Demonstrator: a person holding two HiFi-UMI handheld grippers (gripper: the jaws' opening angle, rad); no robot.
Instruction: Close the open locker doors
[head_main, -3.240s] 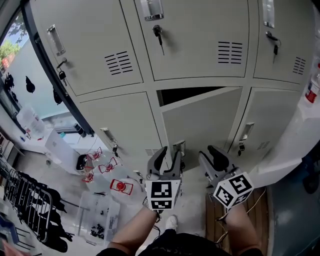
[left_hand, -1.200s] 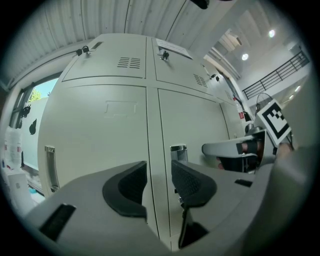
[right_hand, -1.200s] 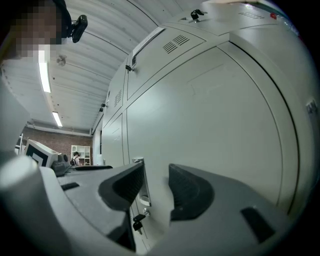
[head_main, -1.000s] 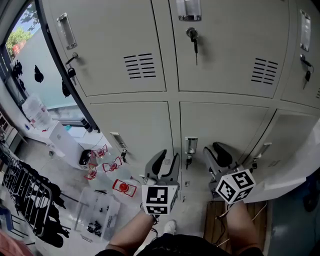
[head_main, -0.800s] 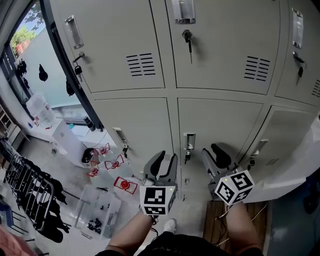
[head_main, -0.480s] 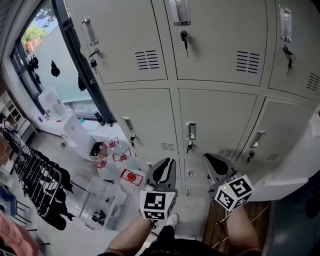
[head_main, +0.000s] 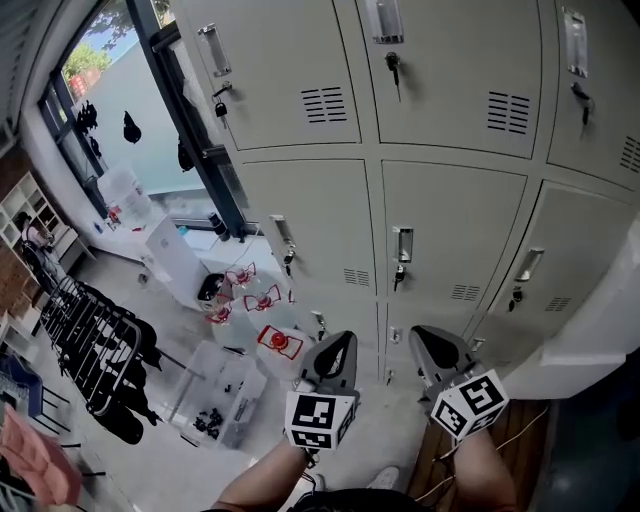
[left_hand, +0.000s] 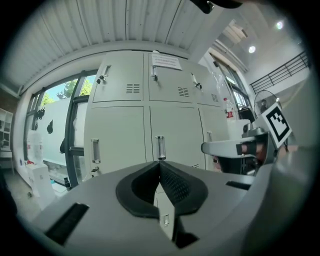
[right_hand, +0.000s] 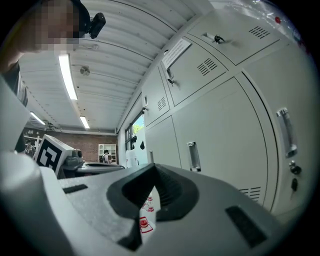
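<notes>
The grey lockers (head_main: 450, 130) fill the head view, and every door in sight lies flush. The lower middle door (head_main: 455, 235) with its handle (head_main: 402, 243) is closed. My left gripper (head_main: 340, 340) and right gripper (head_main: 425, 333) hover side by side, a short way back from the bottom row and touching nothing. The jaws of both have just been closing and now meet, with nothing between them. The left gripper (left_hand: 160, 163) points level at the closed doors (left_hand: 175, 130). The right gripper (right_hand: 153, 166) points along the locker fronts (right_hand: 225, 135).
Clear plastic boxes and red-labelled packs (head_main: 262, 320) lie on the floor at the left, beside a black wire rack (head_main: 95, 350). A dark window post (head_main: 190, 120) borders the lockers. A white slanted panel (head_main: 600, 320) and wooden boards (head_main: 515, 445) are at the right.
The lower middle door, ajar at its top in the earliest frame, now sits flush. Both grippers have drawn back from the lockers and their jaws have gone from open to shut.
</notes>
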